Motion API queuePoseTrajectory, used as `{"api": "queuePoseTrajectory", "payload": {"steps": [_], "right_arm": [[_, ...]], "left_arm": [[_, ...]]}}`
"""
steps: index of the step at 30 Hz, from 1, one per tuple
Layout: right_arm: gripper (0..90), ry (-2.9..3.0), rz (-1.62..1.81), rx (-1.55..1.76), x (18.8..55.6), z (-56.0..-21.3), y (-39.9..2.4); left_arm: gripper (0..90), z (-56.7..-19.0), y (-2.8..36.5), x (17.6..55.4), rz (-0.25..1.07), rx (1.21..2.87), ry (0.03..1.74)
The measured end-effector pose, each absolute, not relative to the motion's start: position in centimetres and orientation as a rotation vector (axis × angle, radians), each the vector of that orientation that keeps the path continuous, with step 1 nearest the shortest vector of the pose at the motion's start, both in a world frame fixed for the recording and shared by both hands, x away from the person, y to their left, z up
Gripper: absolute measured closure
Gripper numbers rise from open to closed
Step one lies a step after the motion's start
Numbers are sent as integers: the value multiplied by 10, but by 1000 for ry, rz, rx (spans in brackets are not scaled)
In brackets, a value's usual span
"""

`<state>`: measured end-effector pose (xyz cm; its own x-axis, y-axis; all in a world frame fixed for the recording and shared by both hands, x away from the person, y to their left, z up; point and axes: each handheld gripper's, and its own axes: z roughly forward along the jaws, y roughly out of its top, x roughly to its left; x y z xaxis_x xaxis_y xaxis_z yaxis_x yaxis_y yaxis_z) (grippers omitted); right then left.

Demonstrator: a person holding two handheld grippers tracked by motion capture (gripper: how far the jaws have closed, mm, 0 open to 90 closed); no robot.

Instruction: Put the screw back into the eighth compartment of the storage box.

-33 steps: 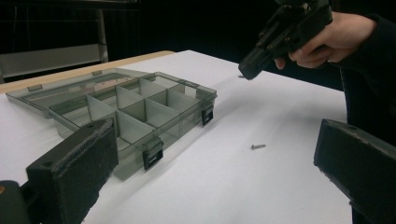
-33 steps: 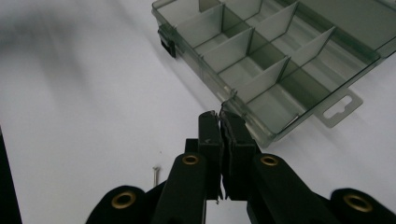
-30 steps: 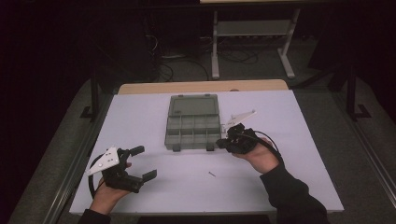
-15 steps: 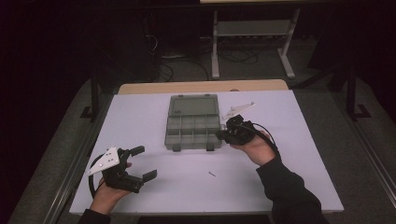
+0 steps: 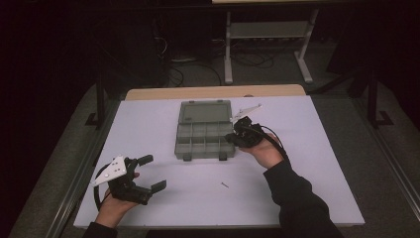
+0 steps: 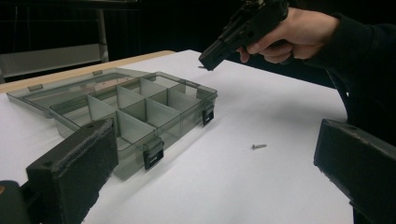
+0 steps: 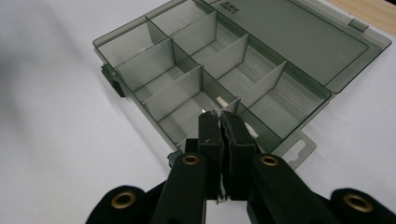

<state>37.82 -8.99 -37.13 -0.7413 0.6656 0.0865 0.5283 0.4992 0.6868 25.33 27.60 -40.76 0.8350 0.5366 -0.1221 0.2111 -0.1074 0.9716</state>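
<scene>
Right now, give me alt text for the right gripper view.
The right gripper's jaws are pressed together above the near edge of an open grey compartment box, lid laid flat behind, on a white table. Whether they pinch anything is unclear.

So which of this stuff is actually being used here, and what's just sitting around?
In use:
- compartment box, lid open
- right gripper, jaws shut at the box's right edge, apparently on something small
- small screw, loose on the table
- left gripper, open, resting

Lying about:
- metal stand behind the table
- cables on the floor
</scene>
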Motion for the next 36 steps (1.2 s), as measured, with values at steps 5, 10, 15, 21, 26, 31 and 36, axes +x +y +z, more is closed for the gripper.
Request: {"api": "queuePoseTrajectory", "payload": {"steps": [5,10,15,21,26,31,36], "right_arm": [[864,2556,1050,1042,385,-378,-87],[864,2571,1021,1052,390,-387,-83],[863,2589,986,1054,392,-393,-79],[863,2598,968,1036,393,-396,-78],[837,2593,965,1042,393,-398,-78],[515,2568,986,1059,393,-394,-81],[134,2518,1037,1122,394,-390,-86]], "left_arm": [[0,-407,277,253,307,1684,585],[0,-407,277,253,305,1690,588],[0,-407,277,253,306,1683,585],[0,-407,277,253,305,1683,585],[0,-407,277,253,306,1685,584],[0,-407,277,253,306,1684,584],[0,-408,277,253,302,1683,587]]}}
